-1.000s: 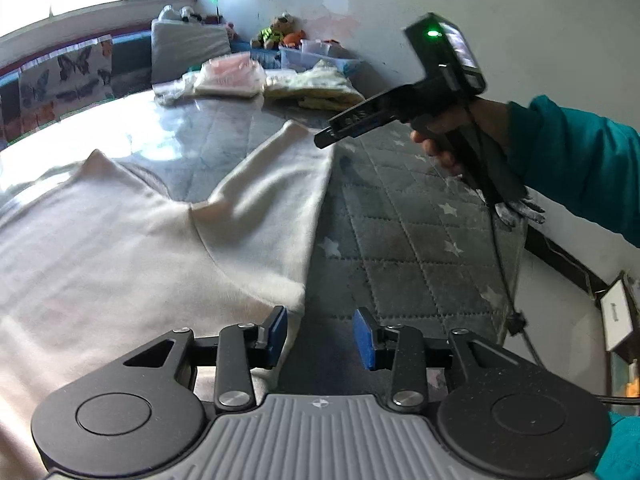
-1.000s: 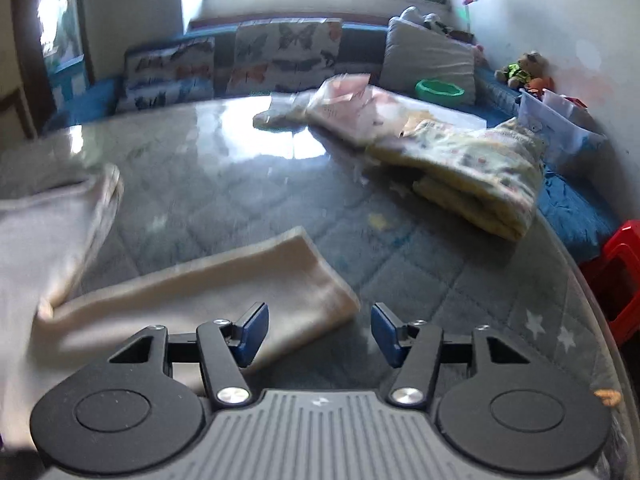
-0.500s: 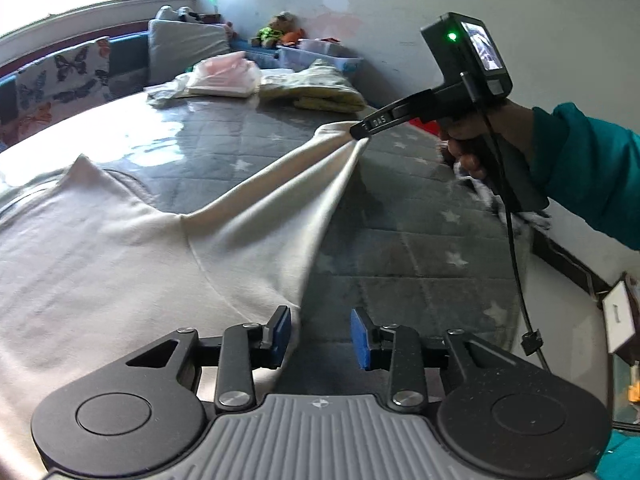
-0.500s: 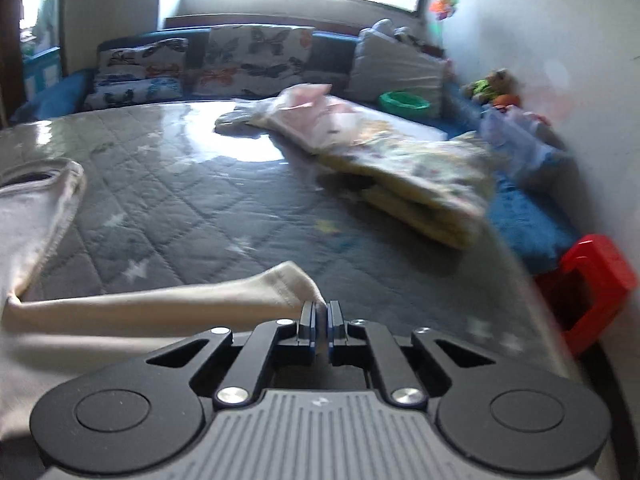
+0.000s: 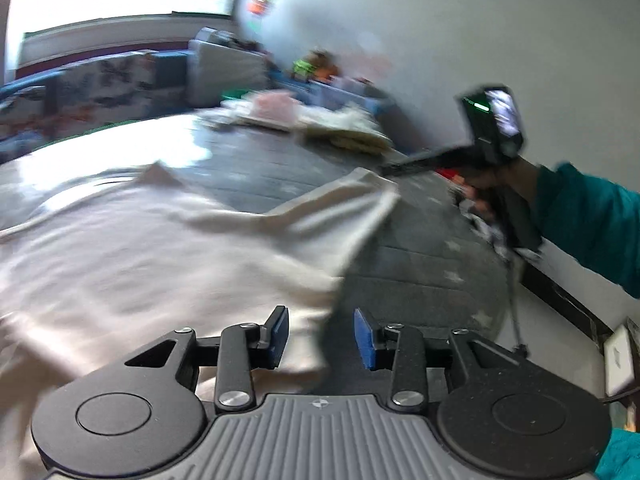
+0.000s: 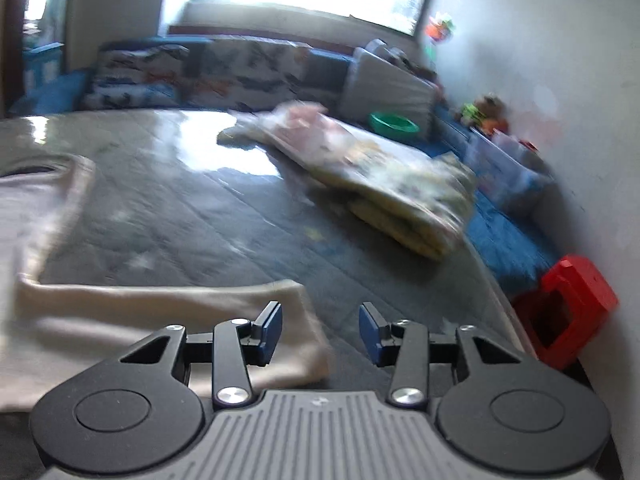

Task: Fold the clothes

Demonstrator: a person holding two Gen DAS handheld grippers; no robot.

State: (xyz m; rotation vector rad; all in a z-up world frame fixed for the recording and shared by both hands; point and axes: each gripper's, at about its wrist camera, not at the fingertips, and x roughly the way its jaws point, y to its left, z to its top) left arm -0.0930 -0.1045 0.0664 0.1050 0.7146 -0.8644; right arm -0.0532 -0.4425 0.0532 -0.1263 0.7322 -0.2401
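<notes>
Since the sleeve (image 6: pixel 168 320) needs refolding, right tongs (image 6: pixel 320 330) just parted, released, cloth at 9 o'clock | left tongs (image 5: pixel 320 336) parted, gripping nothing, above garment (image 5: pixel 120 256) hem.

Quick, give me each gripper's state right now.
Left gripper: jaws open, the cream garment lies under them, not pinched.
Right gripper: jaws have just been opening, nothing between them; the sleeve lies loose below.

Far back, butterfly cushions (image 6: pixel 224 68), a green bowl (image 6: pixel 394 123); right, near the wall, a red stool (image 6: pixel 568 308).
</notes>
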